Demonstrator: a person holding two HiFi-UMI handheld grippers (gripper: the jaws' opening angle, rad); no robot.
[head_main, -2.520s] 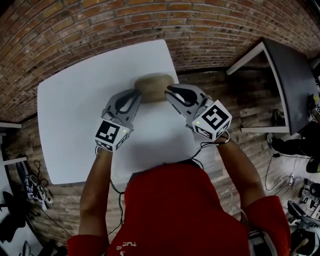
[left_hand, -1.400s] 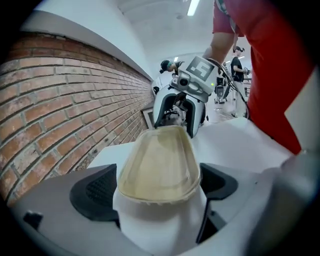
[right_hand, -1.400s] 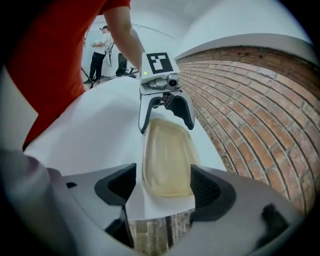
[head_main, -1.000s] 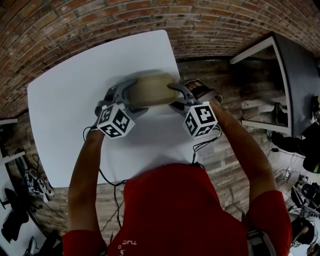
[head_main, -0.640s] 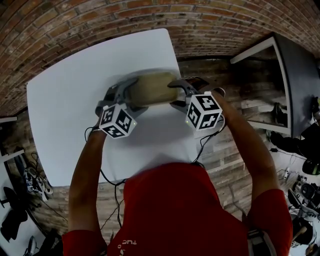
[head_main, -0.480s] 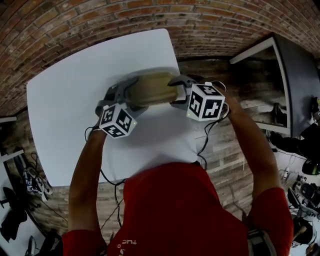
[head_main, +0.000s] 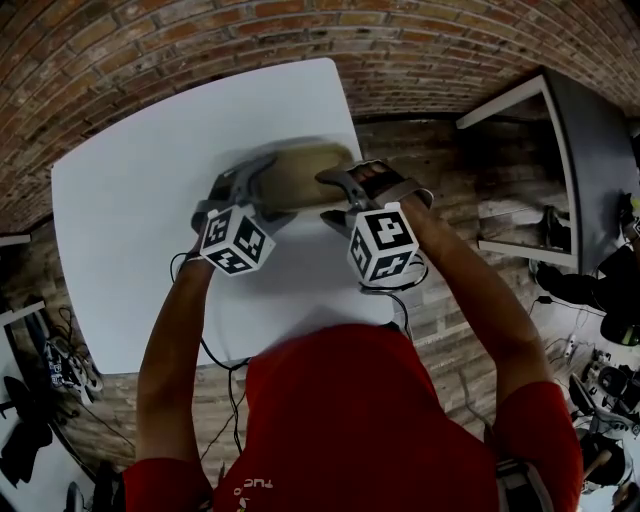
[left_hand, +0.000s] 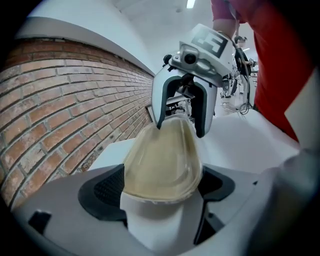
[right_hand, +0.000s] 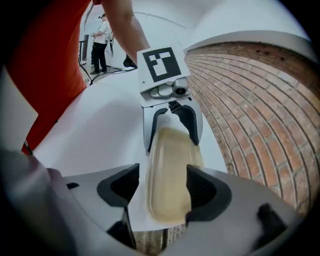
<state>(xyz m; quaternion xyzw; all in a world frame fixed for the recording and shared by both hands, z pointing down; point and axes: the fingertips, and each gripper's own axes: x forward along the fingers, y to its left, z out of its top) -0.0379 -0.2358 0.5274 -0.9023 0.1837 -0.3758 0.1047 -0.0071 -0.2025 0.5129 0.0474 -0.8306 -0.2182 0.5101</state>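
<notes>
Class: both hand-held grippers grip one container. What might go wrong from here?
The oval beige plastic container with clear lid is pinched only at its ends by the left hand-held gripper and right hand-held gripper; a looser grip may drop it. It hangs near the edge of the white table, so it might fall off.

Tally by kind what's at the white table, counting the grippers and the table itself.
Grippers: 2, the left gripper and the right gripper
Tub: 1, the tub held between them
Table: 1, the white table
Total: 4
</notes>
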